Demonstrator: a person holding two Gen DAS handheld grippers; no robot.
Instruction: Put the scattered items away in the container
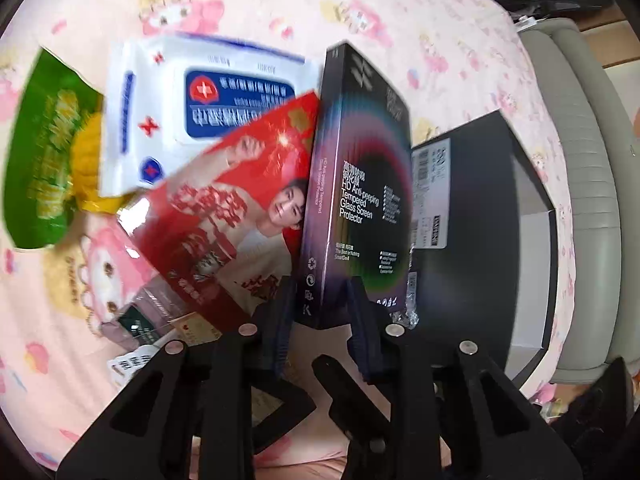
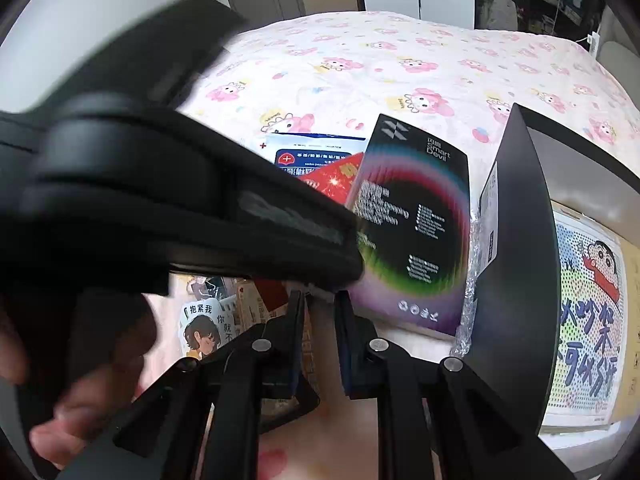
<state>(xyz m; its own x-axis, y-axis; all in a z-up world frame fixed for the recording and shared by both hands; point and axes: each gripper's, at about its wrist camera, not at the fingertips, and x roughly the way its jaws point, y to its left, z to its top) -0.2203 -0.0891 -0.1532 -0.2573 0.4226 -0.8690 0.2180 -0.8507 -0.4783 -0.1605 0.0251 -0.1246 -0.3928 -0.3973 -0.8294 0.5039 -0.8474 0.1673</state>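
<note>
My left gripper (image 1: 320, 316) is shut on the lower end of a black screen-protector box (image 1: 360, 200), which stands tilted on its edge. Against that box leans a red packet (image 1: 240, 200), lying over a white wipes pack (image 1: 200, 100) and a green snack bag (image 1: 44, 152). The black open container (image 1: 480, 220) sits just right of the box. In the right wrist view the box (image 2: 420, 220) rests beside the container's wall (image 2: 516, 280). My right gripper (image 2: 320, 304) has its fingers close together near the box's lower corner; a pale bit shows at the tips.
A pink cartoon bedsheet (image 2: 400, 60) covers the surface. The left tool's housing (image 2: 160, 200) and a hand (image 2: 80, 400) fill the left of the right wrist view. Stickers and small cards (image 2: 202, 332) lie below it. A cartoon picture (image 2: 592, 320) lies inside the container. A grey seat (image 1: 580, 160) stands beyond.
</note>
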